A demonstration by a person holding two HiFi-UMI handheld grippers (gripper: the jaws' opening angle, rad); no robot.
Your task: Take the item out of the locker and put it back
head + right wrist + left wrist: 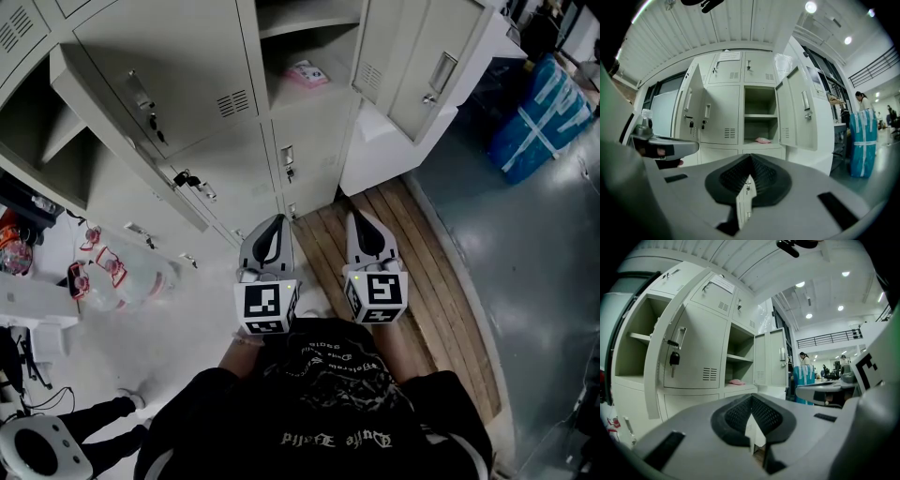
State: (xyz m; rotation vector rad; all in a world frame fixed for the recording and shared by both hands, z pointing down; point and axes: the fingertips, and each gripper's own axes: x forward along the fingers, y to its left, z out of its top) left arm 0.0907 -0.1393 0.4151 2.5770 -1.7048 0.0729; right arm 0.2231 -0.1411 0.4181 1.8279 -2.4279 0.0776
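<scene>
A: Left tongs, right tongs: both closed, empty. Pink item well ahead, on the locker shelf.
B: Could shove it deeper if reaching in closed; could clip the open door.

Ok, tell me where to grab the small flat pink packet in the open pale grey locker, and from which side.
Probably its near edge, coming straight in through the open front. The pink packet lies flat on the compartment floor, walls either side and a shelf above, so only the front is free; pinch it with jaws above and below.
</scene>
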